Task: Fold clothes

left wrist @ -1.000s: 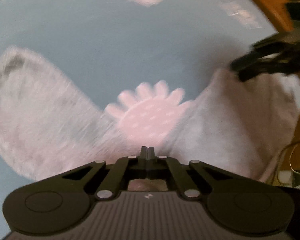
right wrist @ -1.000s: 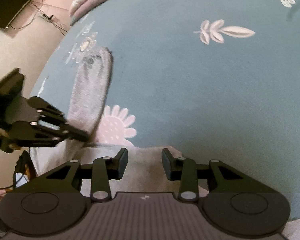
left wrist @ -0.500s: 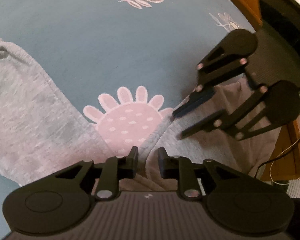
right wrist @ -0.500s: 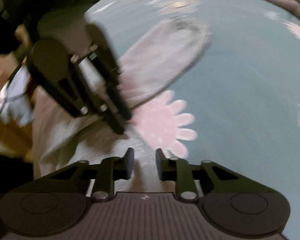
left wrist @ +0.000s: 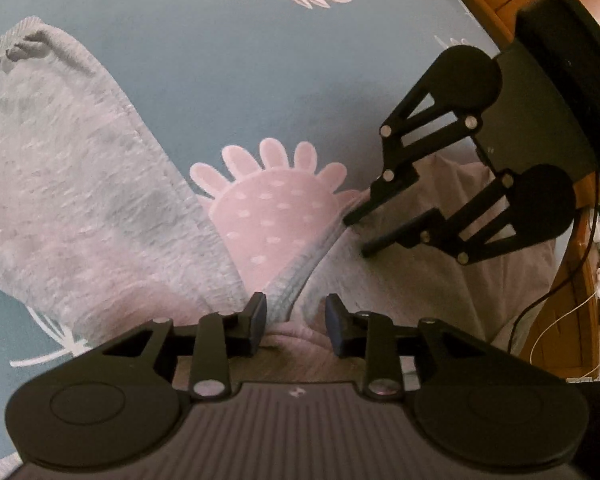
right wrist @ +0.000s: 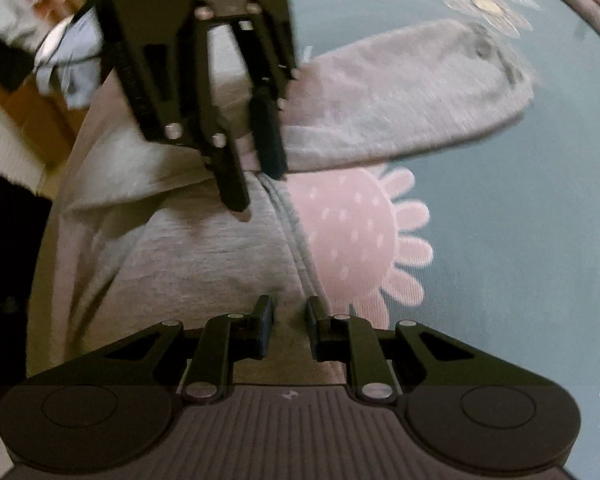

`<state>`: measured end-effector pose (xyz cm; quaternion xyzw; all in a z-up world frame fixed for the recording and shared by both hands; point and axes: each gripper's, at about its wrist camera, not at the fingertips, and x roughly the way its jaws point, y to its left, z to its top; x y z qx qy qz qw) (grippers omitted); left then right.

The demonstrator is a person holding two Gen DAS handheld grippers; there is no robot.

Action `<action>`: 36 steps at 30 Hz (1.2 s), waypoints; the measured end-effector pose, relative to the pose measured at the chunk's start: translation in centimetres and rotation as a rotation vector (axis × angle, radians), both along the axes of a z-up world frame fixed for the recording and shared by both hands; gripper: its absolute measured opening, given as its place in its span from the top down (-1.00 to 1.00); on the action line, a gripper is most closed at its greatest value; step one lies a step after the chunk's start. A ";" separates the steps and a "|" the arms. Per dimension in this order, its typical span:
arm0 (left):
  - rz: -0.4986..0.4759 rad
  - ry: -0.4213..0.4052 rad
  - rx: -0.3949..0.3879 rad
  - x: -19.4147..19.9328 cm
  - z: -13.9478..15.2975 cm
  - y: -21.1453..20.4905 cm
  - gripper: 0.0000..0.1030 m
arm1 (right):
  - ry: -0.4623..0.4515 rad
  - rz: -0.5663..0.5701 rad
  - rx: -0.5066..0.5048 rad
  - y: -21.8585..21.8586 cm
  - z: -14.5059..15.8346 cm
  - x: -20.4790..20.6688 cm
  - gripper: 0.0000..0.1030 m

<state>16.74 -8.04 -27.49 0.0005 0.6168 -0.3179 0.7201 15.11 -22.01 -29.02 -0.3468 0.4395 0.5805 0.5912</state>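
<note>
My left gripper [left wrist: 296, 320] points down over the grey trousers [left wrist: 80, 200]; its jaws have just been opening and stand a little apart, a fabric fold between them, pads not pressing; my right gripper [right wrist: 288, 322] has just narrowed, jaws slightly apart above the cloth, gripping nothing that I can see; the trousers lie spread on a blue bedspread [left wrist: 220, 60], one leg running far left, a pink flower print [left wrist: 276, 216] showing between the legs.
</note>
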 end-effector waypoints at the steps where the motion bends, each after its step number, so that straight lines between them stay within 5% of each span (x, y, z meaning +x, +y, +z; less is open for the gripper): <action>1: -0.008 -0.007 0.002 -0.1 0.3 0.0 0.44 | 0.001 0.003 -0.006 0.2 0.0 0.0 0.59; 5: -0.084 -0.035 0.006 -0.9 1.4 -0.6 0.48 | -0.007 -0.012 -0.011 0.4 0.4 -0.1 0.93; 9: -0.131 -0.050 -0.033 -1.1 2.4 -1.0 0.47 | -0.044 -0.010 -0.003 0.2 1.4 -1.1 0.95; 13: -0.192 -0.030 0.034 -0.6 0.7 -2.4 0.50 | -0.068 -0.032 -0.002 0.2 2.1 -1.4 0.96; 16: -0.243 -0.042 0.053 -0.8 0.3 -3.1 0.89 | -0.081 -0.042 0.007 0.3 2.6 -1.9 0.96; 19: -0.282 -0.083 0.085 -1.3 1.1 -3.1 0.98 | -0.121 -0.065 0.023 0.6 2.8 -2.4 0.96; 24: -0.208 -0.083 0.154 -0.7 1.2 -1.7 1.00 | -0.151 -0.191 0.022 2.7 0.6 -1.6 0.97; 29: -0.172 -0.084 0.113 -0.3 2.0 -1.3 0.98 | -0.088 -0.399 0.068 2.3 0.7 -1.0 0.82; 36: -0.099 -0.101 -0.132 0.9 4.2 -3.1 0.97 | -0.045 -0.735 0.058 -4.0 3.5 -0.7 0.70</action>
